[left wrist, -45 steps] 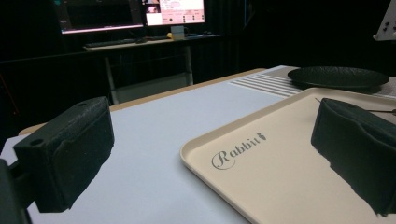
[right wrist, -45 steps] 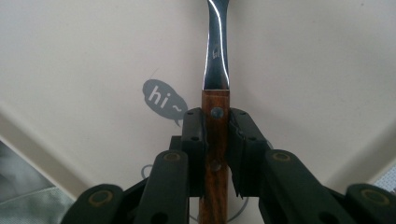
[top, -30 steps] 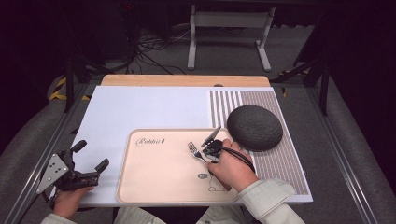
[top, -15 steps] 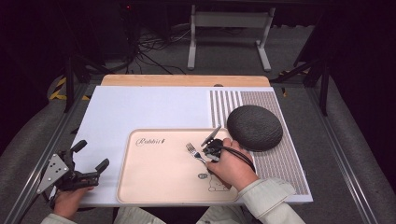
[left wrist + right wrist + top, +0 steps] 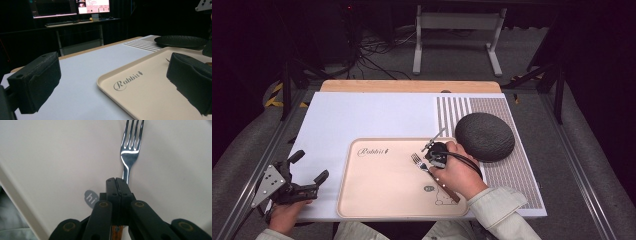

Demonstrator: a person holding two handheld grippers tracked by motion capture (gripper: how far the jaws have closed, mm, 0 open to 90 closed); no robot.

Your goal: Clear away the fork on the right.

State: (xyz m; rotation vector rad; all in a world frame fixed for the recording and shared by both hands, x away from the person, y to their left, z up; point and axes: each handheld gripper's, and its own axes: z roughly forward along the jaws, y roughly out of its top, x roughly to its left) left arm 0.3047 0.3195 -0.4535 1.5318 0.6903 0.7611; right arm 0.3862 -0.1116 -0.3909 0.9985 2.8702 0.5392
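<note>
A metal fork with a wooden handle lies low over the beige tray, tines pointing to the far left. My right gripper is shut on the fork's neck. In the right gripper view the shiny fork sticks out past the closed right gripper, above the tray's small "hi" print. Whether the fork touches the tray I cannot tell. My left gripper stands open at the table's front left corner, holding nothing. The left gripper looks across the tray and its "Rabbit" lettering.
A dark round plate sits on the striped mat right of the tray, close to the right hand. The plate also shows far off in the left gripper view. A white mat covers the table's left and middle.
</note>
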